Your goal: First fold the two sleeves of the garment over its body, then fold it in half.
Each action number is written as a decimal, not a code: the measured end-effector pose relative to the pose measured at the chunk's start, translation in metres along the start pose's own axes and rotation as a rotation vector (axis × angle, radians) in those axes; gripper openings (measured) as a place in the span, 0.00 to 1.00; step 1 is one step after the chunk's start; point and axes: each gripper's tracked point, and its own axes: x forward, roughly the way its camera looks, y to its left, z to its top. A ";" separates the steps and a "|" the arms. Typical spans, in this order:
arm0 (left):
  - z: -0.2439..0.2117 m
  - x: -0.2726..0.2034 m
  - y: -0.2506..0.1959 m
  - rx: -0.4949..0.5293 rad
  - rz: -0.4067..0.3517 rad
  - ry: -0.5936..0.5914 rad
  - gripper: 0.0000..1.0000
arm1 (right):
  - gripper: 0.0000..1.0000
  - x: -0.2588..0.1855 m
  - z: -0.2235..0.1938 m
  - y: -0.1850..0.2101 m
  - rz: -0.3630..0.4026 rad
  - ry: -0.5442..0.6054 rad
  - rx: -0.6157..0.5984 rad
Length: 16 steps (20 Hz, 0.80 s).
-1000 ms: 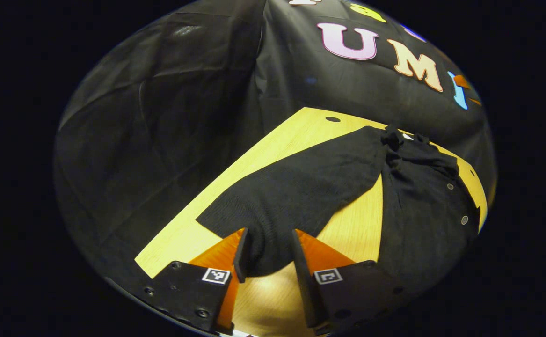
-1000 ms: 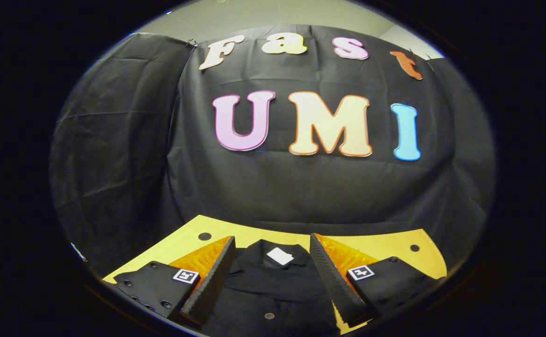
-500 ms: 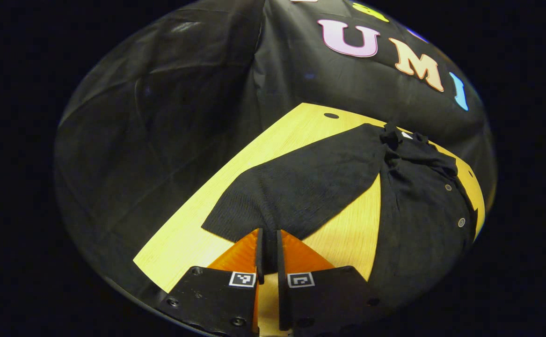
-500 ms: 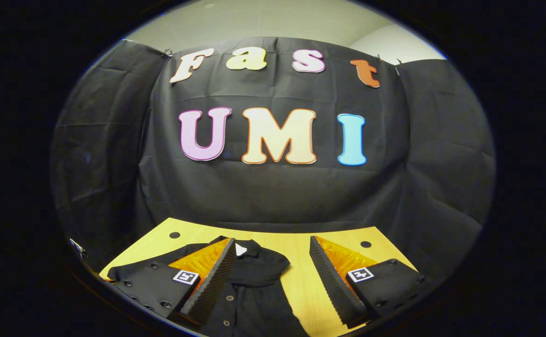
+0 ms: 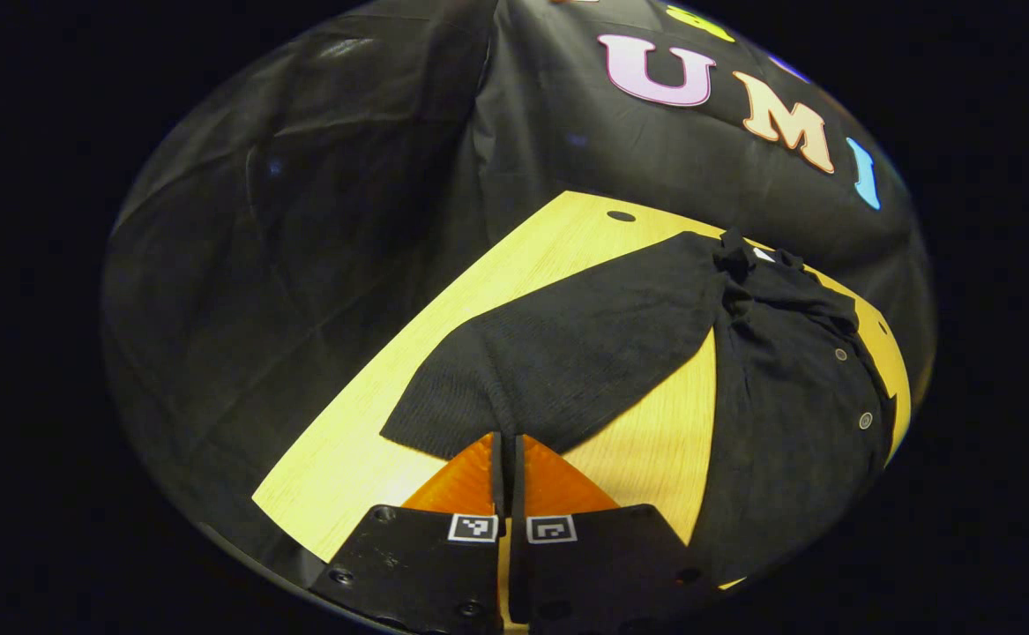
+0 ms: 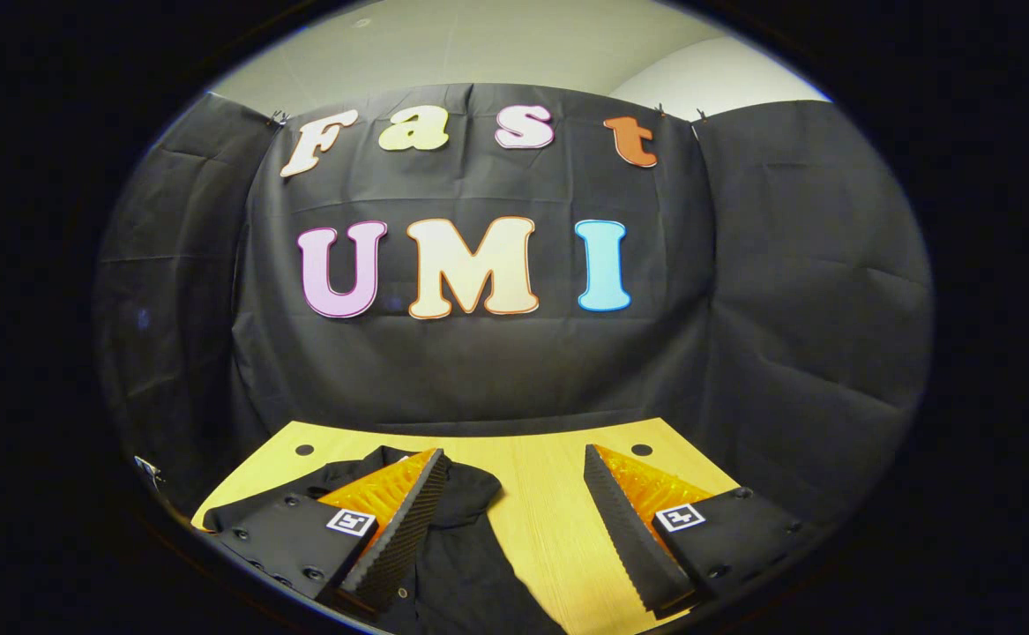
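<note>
Just in front of the left claw point(image 5: 507, 438) lies the cuff of the black sleeve point(image 5: 567, 353), and the two fingers are clenched on its edge. The sleeve stretches away to the right, up to the garment point(image 5: 796, 397) on the yellow table point(image 5: 558, 238). In the right gripper view, the right claw point(image 6: 514, 459) is spread wide over bare table, with the garment's collar behind its left finger point(image 6: 399, 520).
</note>
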 end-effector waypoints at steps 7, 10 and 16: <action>0.001 0.003 0.000 0.005 -0.012 0.033 0.00 | 0.98 -0.012 -0.010 -0.019 -0.021 0.012 0.017; 0.005 -0.001 -0.008 -0.003 -0.023 0.046 0.00 | 0.99 -0.015 -0.016 -0.027 -0.026 0.019 0.026; 0.043 -0.016 -0.039 0.002 -0.068 -0.005 0.00 | 0.99 -0.019 -0.028 -0.046 -0.052 0.042 0.050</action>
